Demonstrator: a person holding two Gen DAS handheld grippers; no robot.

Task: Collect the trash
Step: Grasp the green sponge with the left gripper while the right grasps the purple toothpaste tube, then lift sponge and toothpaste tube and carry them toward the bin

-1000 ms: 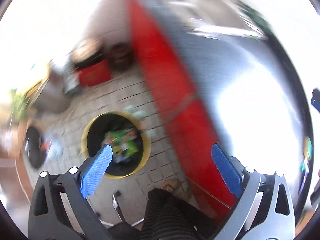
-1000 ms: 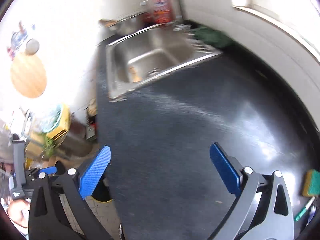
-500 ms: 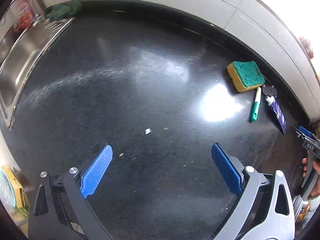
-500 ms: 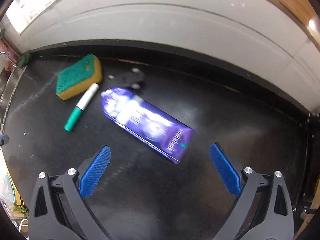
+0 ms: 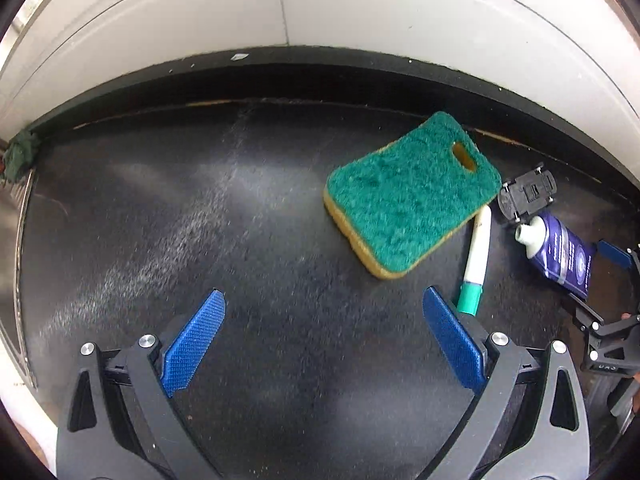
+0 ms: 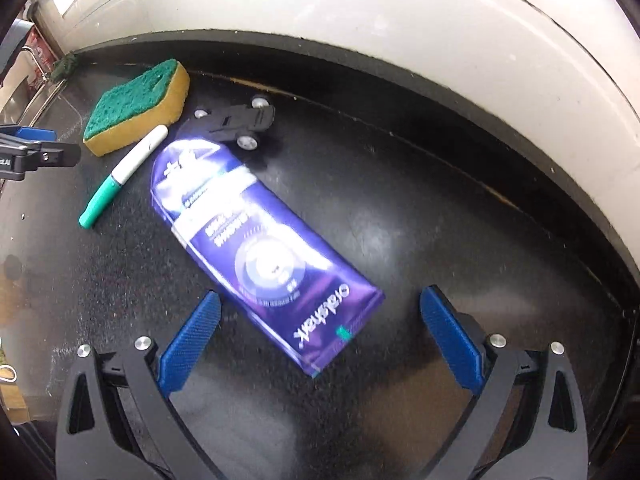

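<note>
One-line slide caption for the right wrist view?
Open right gripper hovers over purple tube beside marker, sponge and toy car on black counter.

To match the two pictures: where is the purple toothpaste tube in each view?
Left wrist: purple toothpaste tube at the far right edge, partly cut off.
Right wrist: same tube in the centre, lying diagonally, ahead of the open right claw.
Shared landmark: the green sponge.
</note>
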